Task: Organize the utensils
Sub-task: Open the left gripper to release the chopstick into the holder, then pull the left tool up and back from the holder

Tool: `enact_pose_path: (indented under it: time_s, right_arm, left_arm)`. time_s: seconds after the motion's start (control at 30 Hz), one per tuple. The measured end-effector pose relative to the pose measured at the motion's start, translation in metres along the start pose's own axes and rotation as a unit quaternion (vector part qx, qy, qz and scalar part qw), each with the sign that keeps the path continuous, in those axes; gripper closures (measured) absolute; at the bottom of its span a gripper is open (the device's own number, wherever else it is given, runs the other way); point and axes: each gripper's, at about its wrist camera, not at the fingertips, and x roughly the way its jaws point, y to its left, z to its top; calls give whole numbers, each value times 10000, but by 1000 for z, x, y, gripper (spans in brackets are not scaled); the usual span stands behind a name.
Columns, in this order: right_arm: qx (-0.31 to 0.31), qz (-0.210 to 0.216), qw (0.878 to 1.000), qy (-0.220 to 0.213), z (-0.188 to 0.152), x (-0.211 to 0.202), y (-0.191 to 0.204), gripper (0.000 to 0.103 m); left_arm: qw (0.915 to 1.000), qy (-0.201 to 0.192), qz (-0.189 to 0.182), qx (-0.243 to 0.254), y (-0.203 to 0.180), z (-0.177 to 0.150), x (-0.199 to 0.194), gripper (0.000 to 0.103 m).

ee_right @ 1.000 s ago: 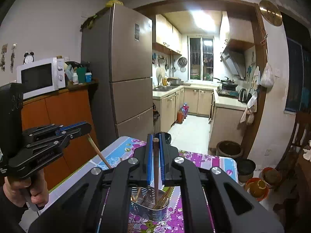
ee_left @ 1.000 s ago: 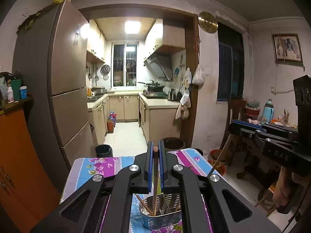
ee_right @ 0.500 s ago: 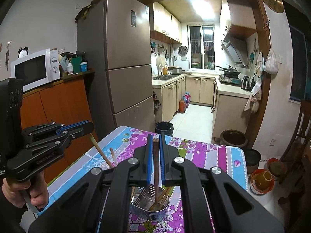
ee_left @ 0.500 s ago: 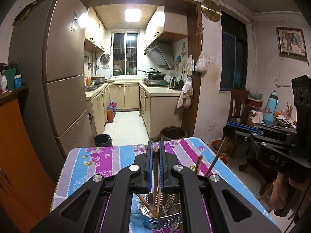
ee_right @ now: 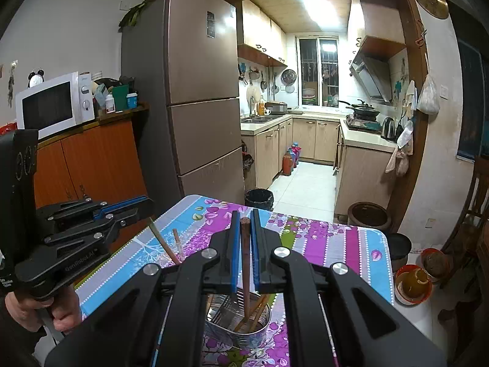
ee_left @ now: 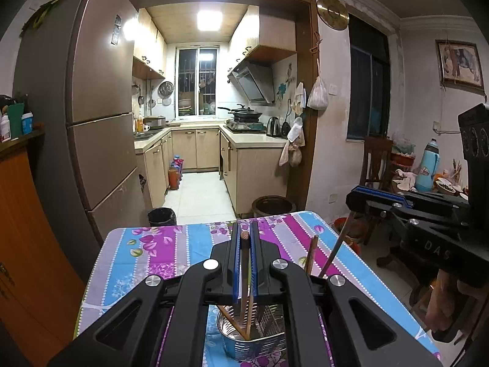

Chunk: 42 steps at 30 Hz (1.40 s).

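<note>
My left gripper [ee_left: 244,235] is shut on a brown chopstick [ee_left: 243,275] whose lower end reaches down into a metal utensil holder [ee_left: 253,339] on the table. My right gripper [ee_right: 244,221] is shut on another brown chopstick [ee_right: 245,263] that also points down into the same holder [ee_right: 238,328]. The holder contains several chopsticks and a fork [ee_right: 224,305]. Each gripper shows in the other's view, the right one [ee_left: 357,195] at the right, the left one [ee_right: 143,206] at the left.
The table has a floral striped cloth [ee_left: 152,250] and ends near a fridge [ee_left: 91,116] and an orange cabinet [ee_right: 91,159]. A black bin [ee_left: 162,215], a brown crock [ee_left: 272,205] and bowls [ee_right: 412,281] stand on the floor beyond.
Both grippers have tilted downward and lowered, so more of the table and the holder shows. The chopsticks stay gripped and sit deeper toward the holder.
</note>
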Motion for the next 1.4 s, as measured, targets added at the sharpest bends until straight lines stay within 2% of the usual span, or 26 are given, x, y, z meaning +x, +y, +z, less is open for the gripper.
enact_pose_path:
  time_s: [0.43, 1.07, 1.13, 1.2, 1.33, 1.4]
  right_arm:
    - [23, -93, 9999, 109, -4, 13, -2, 98]
    - [82, -222, 9996, 160, -6, 18, -3, 98]
    - [72, -299, 9993, 199, -7, 20, -5, 97]
    - [82, -380, 9991, 174, -7, 21, -7, 95]
    - [97, -570, 9983, 78, -7, 18, -11, 80]
    - [61, -633, 9980, 32, -7, 16, -12, 76]
  left_arm:
    - [10000, 21, 13, -16, 2, -4, 2, 96]
    - [9997, 4, 236, -68, 3, -7, 10, 96]
    - [9995, 46, 275, -119, 6, -7, 13, 92]
    - [9993, 18, 338, -185, 10, -6, 15, 75]
    - [9985, -71, 443, -316, 19, -1, 16, 70]
    - [9981, -112, 478, -367, 21, 0, 14, 66]
